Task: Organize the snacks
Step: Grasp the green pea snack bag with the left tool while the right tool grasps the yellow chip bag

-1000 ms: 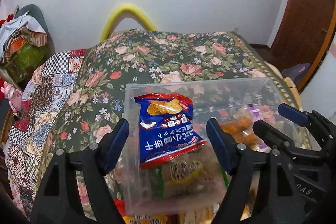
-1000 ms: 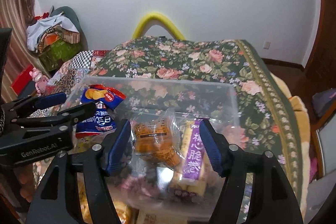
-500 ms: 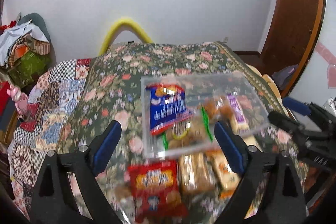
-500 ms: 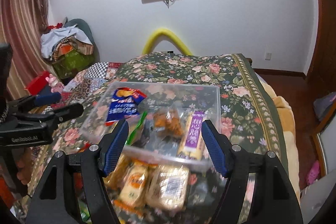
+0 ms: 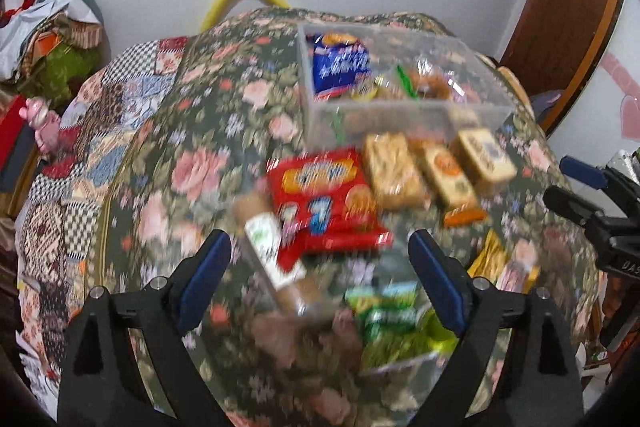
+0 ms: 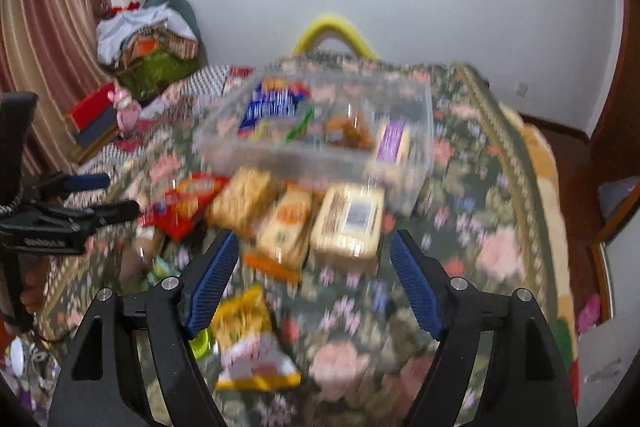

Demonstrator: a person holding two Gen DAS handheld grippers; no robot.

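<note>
A floral bedspread carries a clear snack bin and loose snack packets beside it

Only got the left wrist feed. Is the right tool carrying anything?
Observer: No. The right tool is open. Its jaws have just been opening, and there is nothing between them.
Operator: What's it lined up on?
Observer: The tan pack with the white label lies straight ahead of its fingertips, just in front of the clear bin.
Operator: Bin's right end is a blur here. Anything in it?
Observer: A purple-labelled pack stands at that end, inside the bin.
</note>
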